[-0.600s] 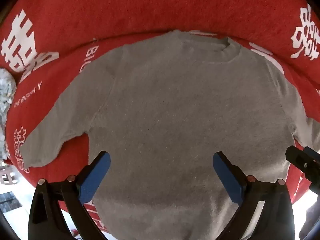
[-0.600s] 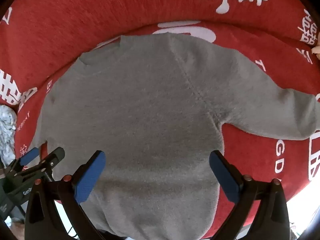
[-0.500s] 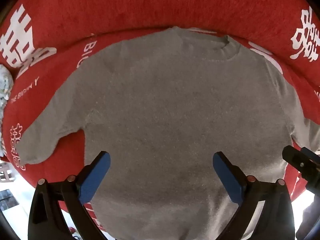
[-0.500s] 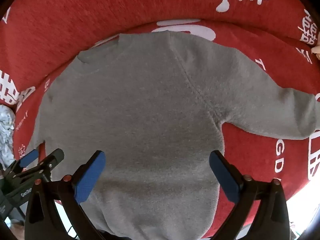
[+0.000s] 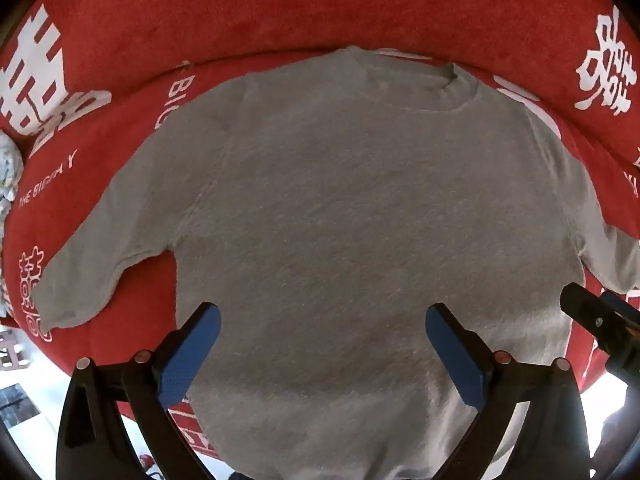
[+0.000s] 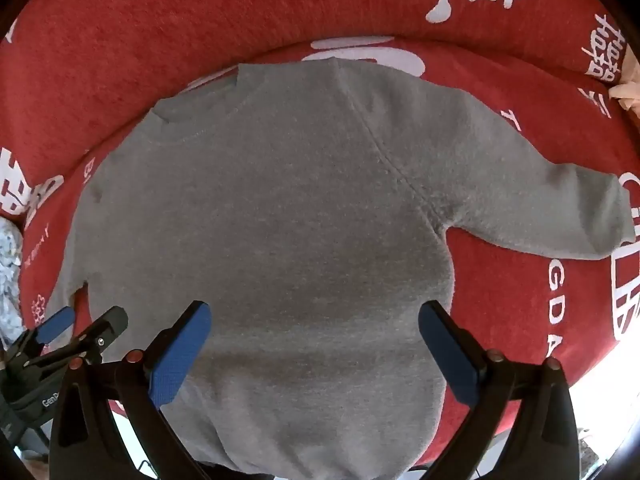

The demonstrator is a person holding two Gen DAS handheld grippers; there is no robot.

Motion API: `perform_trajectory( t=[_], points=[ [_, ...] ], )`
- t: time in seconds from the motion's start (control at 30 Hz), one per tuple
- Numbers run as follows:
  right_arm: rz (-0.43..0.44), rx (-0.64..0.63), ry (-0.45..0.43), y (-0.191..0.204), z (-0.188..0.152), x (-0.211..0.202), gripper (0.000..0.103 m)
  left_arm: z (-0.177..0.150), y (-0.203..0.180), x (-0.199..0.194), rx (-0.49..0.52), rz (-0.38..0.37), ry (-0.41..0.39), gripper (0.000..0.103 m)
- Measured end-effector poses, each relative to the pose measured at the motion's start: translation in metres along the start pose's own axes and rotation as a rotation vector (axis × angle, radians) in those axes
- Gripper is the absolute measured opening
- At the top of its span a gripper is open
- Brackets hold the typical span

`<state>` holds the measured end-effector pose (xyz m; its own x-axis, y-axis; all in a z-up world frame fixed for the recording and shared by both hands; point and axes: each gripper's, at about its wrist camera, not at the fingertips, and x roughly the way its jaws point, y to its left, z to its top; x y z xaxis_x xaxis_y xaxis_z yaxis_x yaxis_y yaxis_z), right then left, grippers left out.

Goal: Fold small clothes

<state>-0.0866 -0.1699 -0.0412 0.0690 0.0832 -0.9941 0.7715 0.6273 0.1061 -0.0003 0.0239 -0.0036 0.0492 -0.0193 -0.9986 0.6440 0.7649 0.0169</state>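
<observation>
A small grey long-sleeved sweater (image 5: pixel 340 208) lies flat on a red cushioned seat (image 5: pixel 120 168), collar at the far side, both sleeves spread out; it also shows in the right wrist view (image 6: pixel 280 220). Its left sleeve (image 5: pixel 88 264) points down-left and its right sleeve (image 6: pixel 560 208) points right. My left gripper (image 5: pixel 322 350) is open and empty, hovering over the sweater's lower body. My right gripper (image 6: pixel 314 346) is open and empty over the lower body too. The hem hangs over the seat's front edge.
The red backrest (image 5: pixel 320 8) with white printed characters rises behind the seat. A pale patterned cloth (image 5: pixel 8 172) lies at the far left. The other gripper shows at each view's edge (image 6: pixel 60 344). Bright floor shows below the seat's front edge (image 6: pixel 608 392).
Both grippers have shifted slightly over the sweater, still open. The sweater lies as before.
</observation>
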Motion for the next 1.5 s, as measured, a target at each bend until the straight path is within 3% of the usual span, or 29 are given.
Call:
perform_trajectory(
  t=[0.37, 1.5],
  points=[
    [-0.004, -0.009, 0.042, 0.012, 0.002, 0.003, 0.103, 0.003, 0.014, -0.002, -0.049, 0.015, 0.028, 0.103],
    [-0.028, -0.043, 0.081, 0.024, -0.003, 0.017, 0.103, -0.006, 0.012, 0.004, -0.045, 0.044, 0.059, 0.103]
  ],
)
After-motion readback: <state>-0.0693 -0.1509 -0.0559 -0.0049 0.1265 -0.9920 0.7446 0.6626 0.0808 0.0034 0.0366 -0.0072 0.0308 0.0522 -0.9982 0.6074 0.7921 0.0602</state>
